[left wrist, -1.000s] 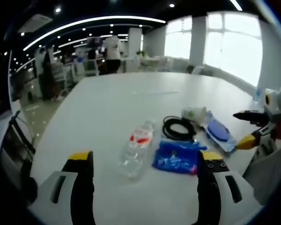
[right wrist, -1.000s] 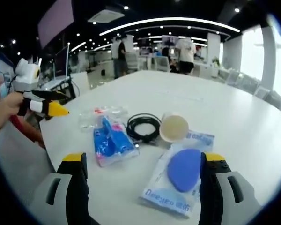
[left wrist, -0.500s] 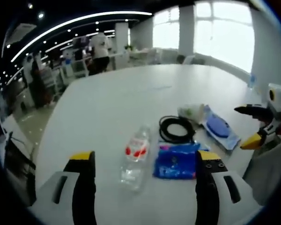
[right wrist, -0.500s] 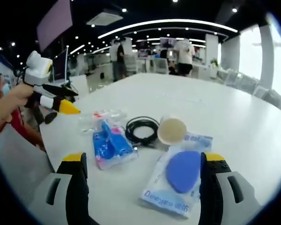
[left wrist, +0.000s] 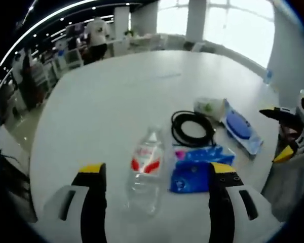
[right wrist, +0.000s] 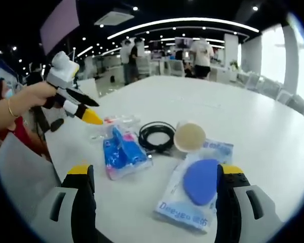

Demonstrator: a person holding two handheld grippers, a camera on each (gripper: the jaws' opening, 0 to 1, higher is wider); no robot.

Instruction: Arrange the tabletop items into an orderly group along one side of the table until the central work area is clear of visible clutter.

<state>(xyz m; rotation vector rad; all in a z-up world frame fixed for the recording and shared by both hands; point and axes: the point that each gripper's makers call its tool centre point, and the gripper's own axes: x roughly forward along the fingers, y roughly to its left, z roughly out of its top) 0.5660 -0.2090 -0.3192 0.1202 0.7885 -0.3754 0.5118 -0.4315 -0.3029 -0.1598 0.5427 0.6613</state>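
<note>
Bottle (left wrist: 143, 169) lying below wide-open left gripper (left wrist: 151, 177); may roll off desk (left wrist: 96, 101) if nudged sideways.

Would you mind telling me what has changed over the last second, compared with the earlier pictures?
The left gripper has moved in over the water bottle, tipping downward, jaws open; nothing is grasped yet. The right gripper stays open and in place. The bottle, blue packet, cable coil, cup and sponge pack lie where they were.

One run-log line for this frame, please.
left tongs: open, over bottle | right tongs: open, empty | cable, pouches, cup: untouched on table
</note>
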